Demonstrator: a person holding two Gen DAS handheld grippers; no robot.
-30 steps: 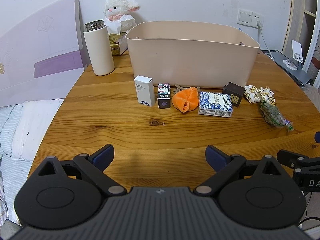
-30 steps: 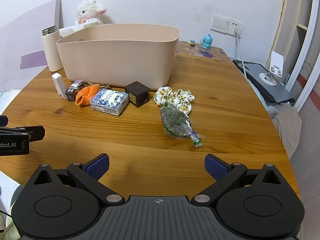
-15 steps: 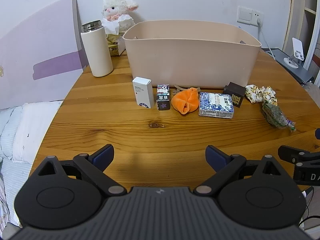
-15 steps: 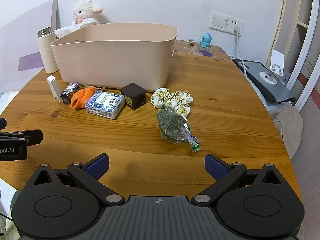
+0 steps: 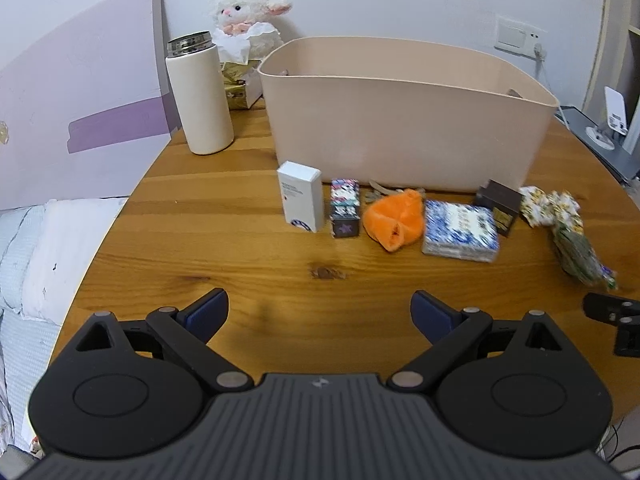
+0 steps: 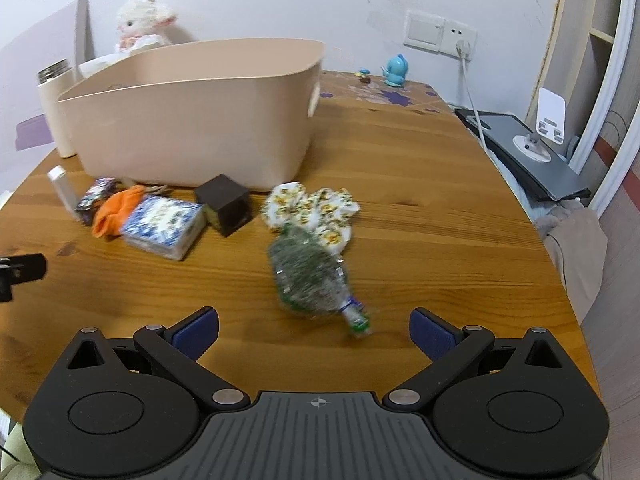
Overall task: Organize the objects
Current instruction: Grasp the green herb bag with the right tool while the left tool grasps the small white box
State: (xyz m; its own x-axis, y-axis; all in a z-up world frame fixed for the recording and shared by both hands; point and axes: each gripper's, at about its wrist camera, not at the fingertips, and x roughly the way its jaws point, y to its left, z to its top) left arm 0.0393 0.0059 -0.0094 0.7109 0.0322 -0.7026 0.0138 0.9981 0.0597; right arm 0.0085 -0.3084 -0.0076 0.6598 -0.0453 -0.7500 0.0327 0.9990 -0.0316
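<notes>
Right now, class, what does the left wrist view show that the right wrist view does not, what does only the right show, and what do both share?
Only the left wrist view shows the bedding beside the table.

Only the right wrist view shows the blue figurine and the grey cloth off the table's far side.

Both show the beige bin, white flask, plush lamb, white box, orange cloth, blue patterned packet, dark cube and green packet. The left tool and the right tool are both open.
</notes>
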